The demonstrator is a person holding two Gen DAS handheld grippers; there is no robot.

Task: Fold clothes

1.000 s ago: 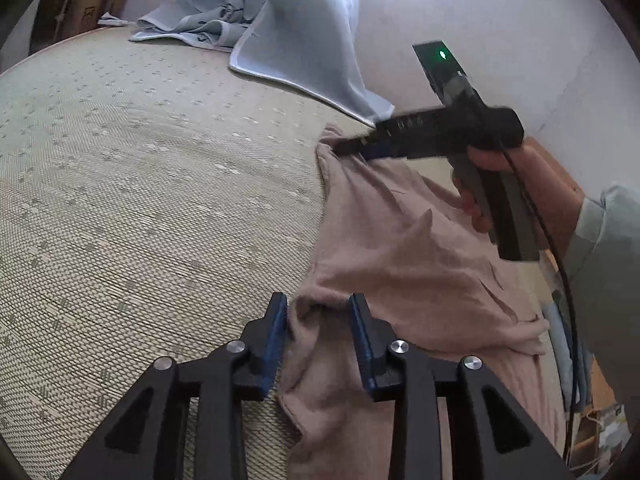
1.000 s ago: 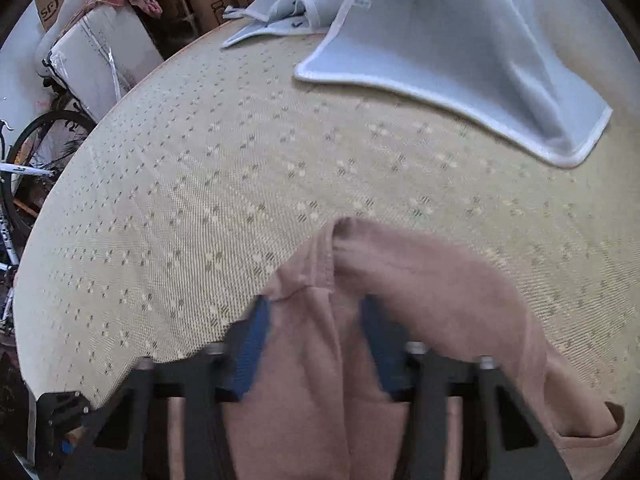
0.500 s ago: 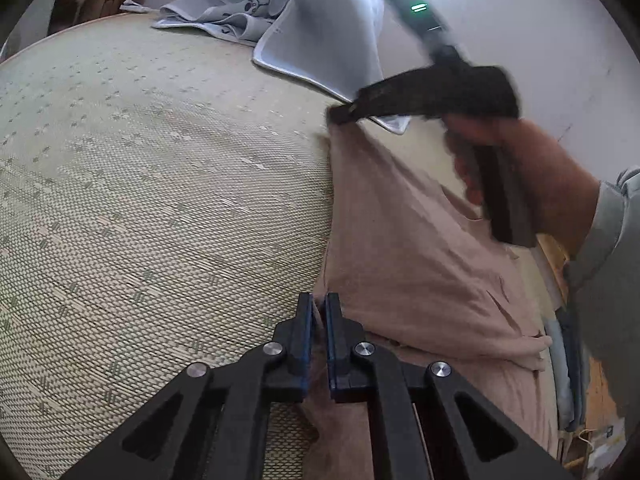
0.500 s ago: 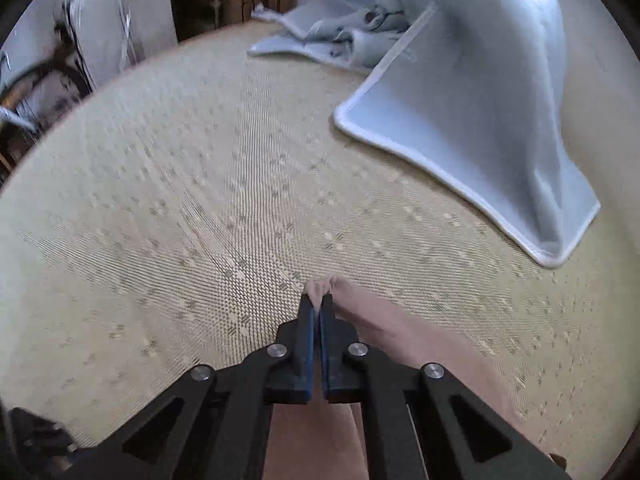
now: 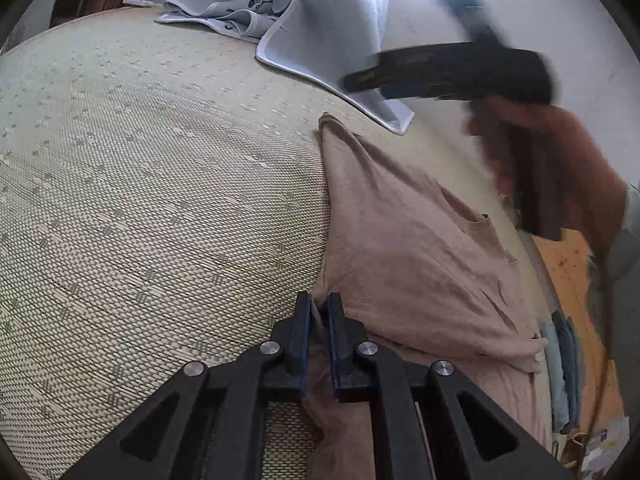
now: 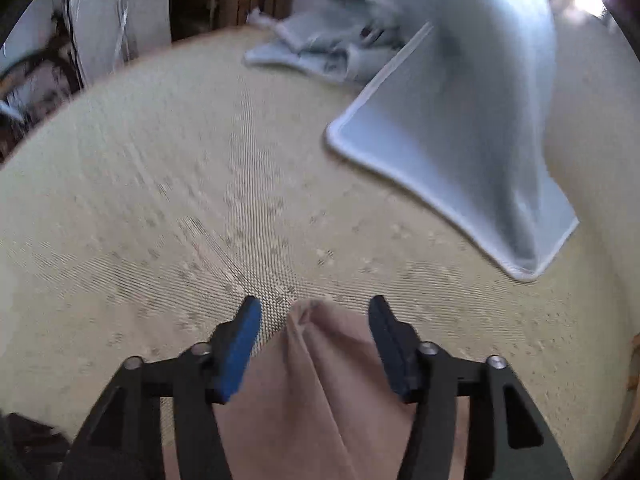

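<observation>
We see a dusty-pink cotton T-shirt [image 5: 408,248] lying on a pale woven straw mat with small green flecks [image 5: 160,184], along the mat's right-hand side as the left wrist view shows it, its near part bunched and trailing toward the mat's near edge. The left gripper [image 5: 318,312] has its black fingers with blue pads almost together, and its jaws are easing apart while a fold of the shirt's left edge sits pinched between the pads. The right gripper [image 6: 314,320] hangs above the shirt's far corner, blurred in the left wrist view, carried by a hand [image 5: 568,168] in a grey sleeve. Its jaws are opening, spread wide on either side of the corner (the pads do not touch the cloth). That corner lies peaked on the mat between them. Farther off, toward the mat's far edge, lies a light blue-grey blanket with a white bound edge [image 6: 460,128], apart from the shirt, with crumpled grey cloth [image 5: 224,12] just behind it.
</observation>
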